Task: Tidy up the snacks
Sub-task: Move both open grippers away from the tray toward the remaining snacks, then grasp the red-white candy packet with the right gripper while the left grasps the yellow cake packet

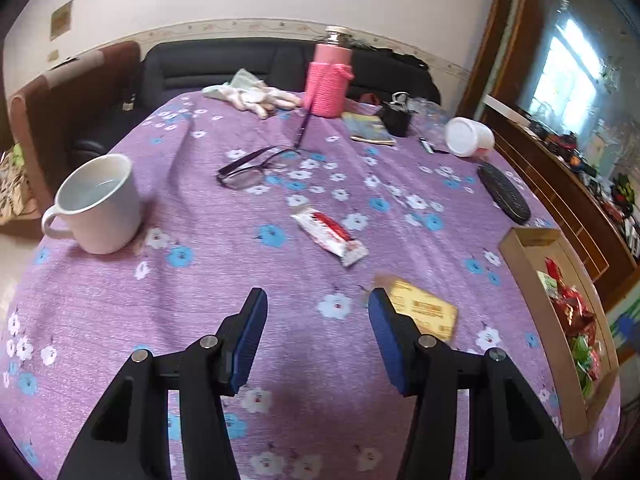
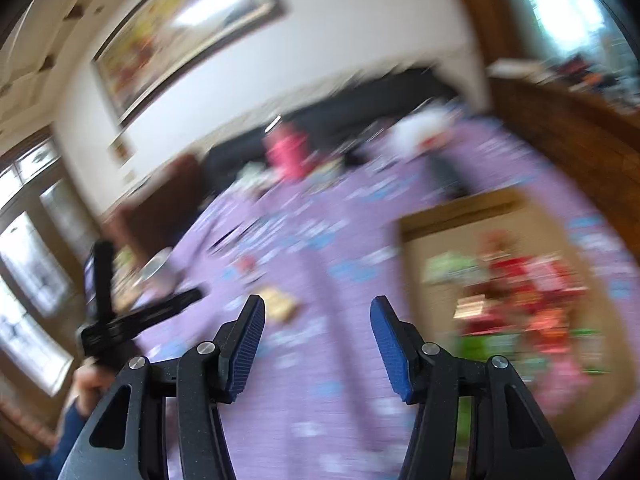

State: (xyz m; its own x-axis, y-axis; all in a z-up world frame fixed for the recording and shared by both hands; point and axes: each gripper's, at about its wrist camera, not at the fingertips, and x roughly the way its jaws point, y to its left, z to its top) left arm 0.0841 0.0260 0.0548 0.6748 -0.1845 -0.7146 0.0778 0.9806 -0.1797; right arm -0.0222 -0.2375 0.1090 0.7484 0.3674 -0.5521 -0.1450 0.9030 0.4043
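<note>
A white-and-red snack bar (image 1: 330, 236) lies on the purple flowered tablecloth (image 1: 200, 280) near the table's middle. A yellow snack packet (image 1: 424, 312) lies just right of my left gripper (image 1: 318, 294), which is open over bare cloth with nothing between its fingers. At the right edge a shallow cardboard box (image 1: 528, 240) holds several red and green wrapped snacks (image 1: 572, 308). The right wrist view is badly blurred. There my right gripper (image 2: 318, 300) is open and empty above the cloth, left of the cardboard box (image 2: 460, 212) and its snacks (image 2: 520, 300); the yellow packet (image 2: 280, 304) lies beyond its left finger.
A white mug (image 1: 100, 204) stands at the left, glasses (image 1: 252, 168) in the middle. A pink bottle (image 1: 328, 80), gloves (image 1: 252, 94), a booklet (image 1: 370, 128), a tipped white jar (image 1: 468, 136) and a black case (image 1: 504, 192) lie further back. A hand (image 2: 90, 384) holds a black tool at left.
</note>
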